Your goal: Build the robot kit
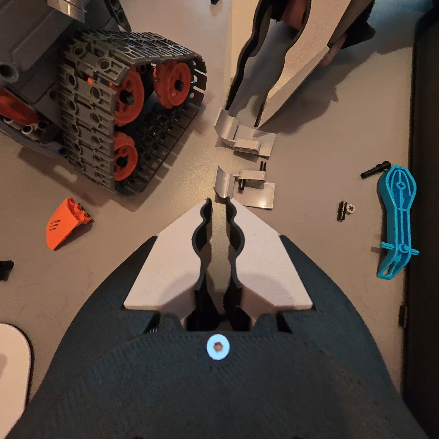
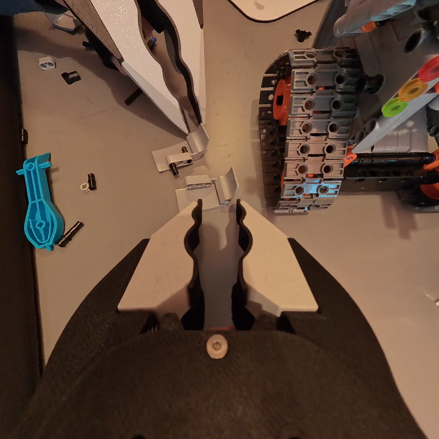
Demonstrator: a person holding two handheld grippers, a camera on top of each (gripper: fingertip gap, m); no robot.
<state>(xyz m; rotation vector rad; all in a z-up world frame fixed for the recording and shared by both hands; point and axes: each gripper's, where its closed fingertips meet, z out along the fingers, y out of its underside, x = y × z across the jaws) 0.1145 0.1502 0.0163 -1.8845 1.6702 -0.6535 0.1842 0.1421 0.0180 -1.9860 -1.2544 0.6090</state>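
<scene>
Two grey angled panels lie side by side on the table. One has a beam and black pins (image 1: 259,192), also seen in the right wrist view (image 2: 164,156). The other has a plain beam (image 1: 247,140) (image 2: 199,190). My left gripper (image 1: 218,200) has a narrow gap, and its tips pinch the upturned flap of the pinned panel; it also shows in the right wrist view (image 2: 193,128). My right gripper (image 2: 219,202) is open wider, its tips on either side of the plain panel's flap end; it also shows in the left wrist view (image 1: 243,118).
A grey tracked vehicle with orange wheels (image 1: 95,107) (image 2: 313,133) stands close beside the panels. A blue plastic tool (image 1: 399,213) (image 2: 40,204), loose black pins (image 1: 374,169), an orange wedge piece (image 1: 64,223) and a white object (image 1: 11,356) lie around. A dark table edge (image 1: 425,190) runs past the blue tool. The left gripper's tips are roughly 8 cm from the right gripper's.
</scene>
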